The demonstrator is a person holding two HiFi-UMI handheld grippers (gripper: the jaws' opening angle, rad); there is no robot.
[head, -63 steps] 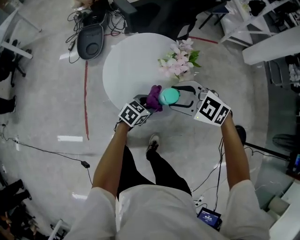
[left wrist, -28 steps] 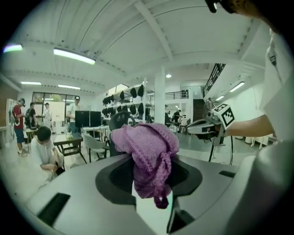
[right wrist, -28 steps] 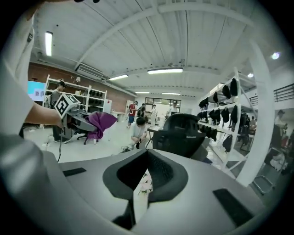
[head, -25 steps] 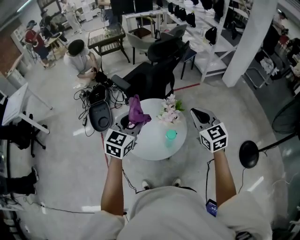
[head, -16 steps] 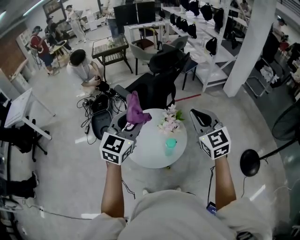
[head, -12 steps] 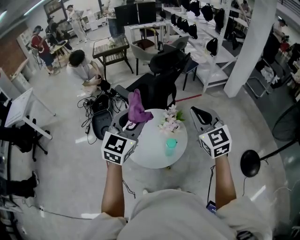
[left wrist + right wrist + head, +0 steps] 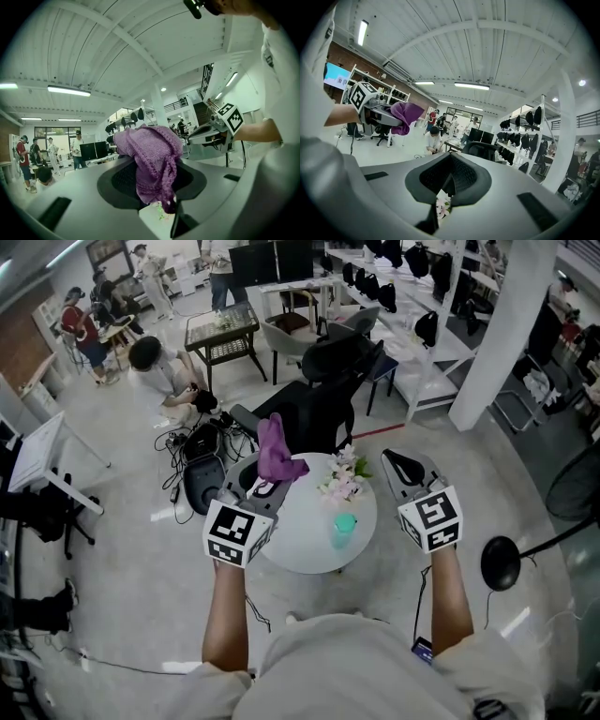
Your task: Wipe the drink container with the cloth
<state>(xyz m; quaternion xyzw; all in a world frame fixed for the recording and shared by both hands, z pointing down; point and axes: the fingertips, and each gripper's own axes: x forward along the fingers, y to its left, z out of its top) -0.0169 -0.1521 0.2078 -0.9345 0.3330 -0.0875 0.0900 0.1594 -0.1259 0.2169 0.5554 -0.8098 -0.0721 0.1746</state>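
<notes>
The teal drink container [image 7: 344, 529] stands upright on the round white table [image 7: 300, 535], with no gripper touching it. My left gripper [image 7: 257, 474] is raised left of and above the table, shut on the purple cloth [image 7: 277, 452], which bunches out of its jaws. In the left gripper view the cloth [image 7: 152, 159] hangs between the pads and hides the gap. My right gripper [image 7: 396, 465] is held up on the right side of the table, shut with nothing in it. In the right gripper view its pads [image 7: 440, 176] meet, and the left gripper [image 7: 377, 112] with the cloth [image 7: 405, 117] shows at far left.
Pink flowers [image 7: 341, 476] stand on the table's far side. Behind the table is a black office chair [image 7: 323, 371]. A black bag with cables [image 7: 200, 474] lies on the floor at left, and a black round stand base [image 7: 502, 563] at right. People crouch and stand at the back left.
2.5 s ago both grippers held the container and the cloth together, close up. Now the container stands on the table and both grippers are raised and apart. In the last second they barely moved.
</notes>
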